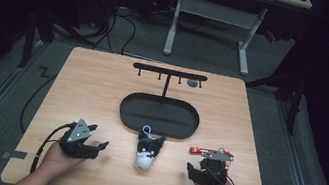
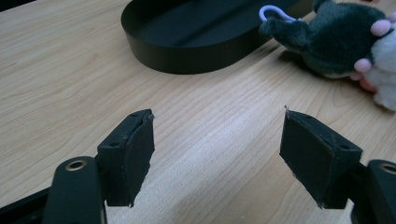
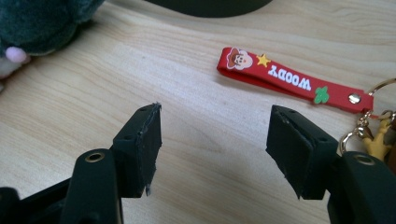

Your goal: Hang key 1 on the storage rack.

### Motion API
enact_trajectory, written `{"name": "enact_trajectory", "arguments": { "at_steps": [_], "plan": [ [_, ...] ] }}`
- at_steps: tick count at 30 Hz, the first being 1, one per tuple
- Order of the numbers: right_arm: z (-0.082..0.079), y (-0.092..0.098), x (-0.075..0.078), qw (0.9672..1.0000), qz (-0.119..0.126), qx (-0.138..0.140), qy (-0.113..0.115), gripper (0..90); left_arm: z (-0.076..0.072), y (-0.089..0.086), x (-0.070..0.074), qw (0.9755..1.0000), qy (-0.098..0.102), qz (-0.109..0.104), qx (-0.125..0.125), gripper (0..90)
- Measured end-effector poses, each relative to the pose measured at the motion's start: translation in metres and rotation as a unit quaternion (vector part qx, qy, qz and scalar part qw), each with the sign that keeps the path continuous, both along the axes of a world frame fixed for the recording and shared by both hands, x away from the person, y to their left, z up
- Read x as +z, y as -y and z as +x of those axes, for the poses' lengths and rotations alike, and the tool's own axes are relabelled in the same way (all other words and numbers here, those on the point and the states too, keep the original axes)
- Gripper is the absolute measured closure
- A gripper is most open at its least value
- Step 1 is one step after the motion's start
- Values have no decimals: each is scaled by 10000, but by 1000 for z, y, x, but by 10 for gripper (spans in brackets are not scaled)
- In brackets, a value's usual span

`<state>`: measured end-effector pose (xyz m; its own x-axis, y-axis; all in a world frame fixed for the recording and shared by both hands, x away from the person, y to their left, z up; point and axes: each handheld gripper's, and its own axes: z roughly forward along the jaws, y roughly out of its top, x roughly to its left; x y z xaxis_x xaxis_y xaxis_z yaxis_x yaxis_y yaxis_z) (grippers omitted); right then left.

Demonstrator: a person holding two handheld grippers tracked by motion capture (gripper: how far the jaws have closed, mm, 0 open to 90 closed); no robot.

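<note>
We are holding the left gripper (image 1: 95, 146) and the right gripper (image 1: 194, 171) spread wide, gripping nothing, low over the worktop (image 1: 92, 85). Between them the plush toy (image 1: 148, 149) is lying; the red strap (image 3: 289, 80) is lying just beyond the right gripper. Farther, the black tray (image 1: 158, 115) is standing.

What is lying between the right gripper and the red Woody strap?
Nothing: bare wooden table lies between the open right gripper and the red Woody strap, as the right gripper view shows.

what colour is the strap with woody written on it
Red strap, white lettering, with a yellow star and green cactus; the right gripper view shows it best.
</note>
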<state>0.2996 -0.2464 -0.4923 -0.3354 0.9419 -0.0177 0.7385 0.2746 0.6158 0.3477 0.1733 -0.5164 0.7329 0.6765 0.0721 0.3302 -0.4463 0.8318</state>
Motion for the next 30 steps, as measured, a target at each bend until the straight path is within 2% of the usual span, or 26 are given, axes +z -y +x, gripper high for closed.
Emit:
{"name": "enact_trajectory", "arguments": {
  "at_steps": [1,2,5,8,12,17,19,23,24,28,30],
  "plan": [
    [0,0,0,10000,0,0,0,361,0,0,0,10000,0,0,0,265],
    [1,0,-1,10000,6,18,-87,365,-1,-1,0,10000,6,46,2,265],
    [2,1,-2,9997,-3,41,-245,367,-1,-3,1,10000,18,7,44,265],
    [3,2,-2,9995,2,65,-312,370,-2,-2,1,10000,30,26,46,265],
    [8,3,-3,9987,49,104,-494,397,-5,-2,0,9999,36,155,-2,260],
    [9,4,-3,9976,-35,154,-670,400,-9,-5,1,9999,74,142,21,258],
    [8,5,-1,9970,-39,186,-748,401,-8,-7,2,9999,51,84,55,258],
    [8,6,2,9961,-117,265,-835,398,-8,-9,-2,9998,35,196,74,258],
    [8,6,5,9949,-152,314,-947,395,-10,-11,-2,9997,9,210,81,258],
    [9,8,10,9933,-241,332,-1080,395,-10,-14,0,9998,29,130,115,259],
    [10,12,14,9920,-241,328,-1193,401,-10,-15,-1,9999,-48,140,81,265]
  ]
}}
